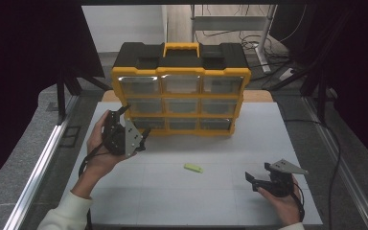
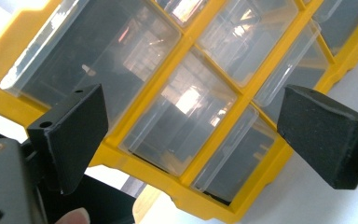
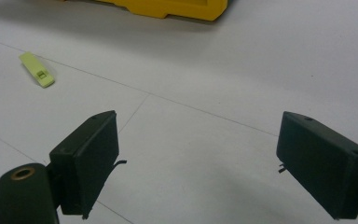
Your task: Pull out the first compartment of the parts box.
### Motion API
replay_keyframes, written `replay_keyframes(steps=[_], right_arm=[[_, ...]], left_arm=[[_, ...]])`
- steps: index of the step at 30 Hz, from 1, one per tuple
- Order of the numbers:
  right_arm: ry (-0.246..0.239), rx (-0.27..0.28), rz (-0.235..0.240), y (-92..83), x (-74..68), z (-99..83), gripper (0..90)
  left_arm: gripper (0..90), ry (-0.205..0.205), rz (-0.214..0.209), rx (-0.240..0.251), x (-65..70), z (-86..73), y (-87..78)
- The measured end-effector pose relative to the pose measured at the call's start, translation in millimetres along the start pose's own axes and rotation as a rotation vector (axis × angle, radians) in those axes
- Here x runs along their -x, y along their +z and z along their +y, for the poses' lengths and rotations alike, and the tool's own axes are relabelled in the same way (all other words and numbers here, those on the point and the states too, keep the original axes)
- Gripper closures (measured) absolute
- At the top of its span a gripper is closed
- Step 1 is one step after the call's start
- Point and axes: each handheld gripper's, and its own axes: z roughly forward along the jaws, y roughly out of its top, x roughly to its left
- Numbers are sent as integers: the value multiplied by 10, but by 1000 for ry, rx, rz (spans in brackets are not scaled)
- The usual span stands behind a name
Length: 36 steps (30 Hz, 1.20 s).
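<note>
Open right hand-held gripper (image 1: 258, 178), green clip (image 1: 192, 167) beyond, yellow organizer (image 1: 179, 96) behind.

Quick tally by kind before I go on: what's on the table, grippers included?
Yellow-and-black drawer organizer: 1
Clear drawers in its front: 9
Small light-green piece: 1
Hand-held grippers, both open: 2, left hand-held gripper and right hand-held gripper
Total: 13

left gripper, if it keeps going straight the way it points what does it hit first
Most likely a clear drawer front in the yellow organizer. The left gripper is open with that drawer framed between its fingers, though how far off is unclear.
</note>
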Motion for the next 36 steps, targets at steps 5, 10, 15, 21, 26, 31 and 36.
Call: replay_keyframes(steps=[5, 10, 15, 21, 26, 31, 36], right_arm=[[2, 0, -1, 0, 1, -1, 131], [0, 0, -1, 0, 1, -1, 131], [-1, 0, -2, 2, 1, -1, 131], [-1, -1, -3, 5, -1, -2, 131], [0, -1, -3, 5, -2, -2, 131], [0, -1, -3, 5, -1, -3, 131], [-2, -1, -3, 4, -1, -2, 131]], left_arm=[[91, 0, 7, 5, -19, 25, 19], [91, -4, 15, 9, -59, 50, 23], [92, 2, 21, 12, -94, 79, 35], [93, 3, 28, 16, -128, 113, 53], [93, 12, 37, 13, -171, 134, 83], [93, 15, 41, 8, -197, 142, 101], [94, 17, 49, 7, -226, 152, 134]])
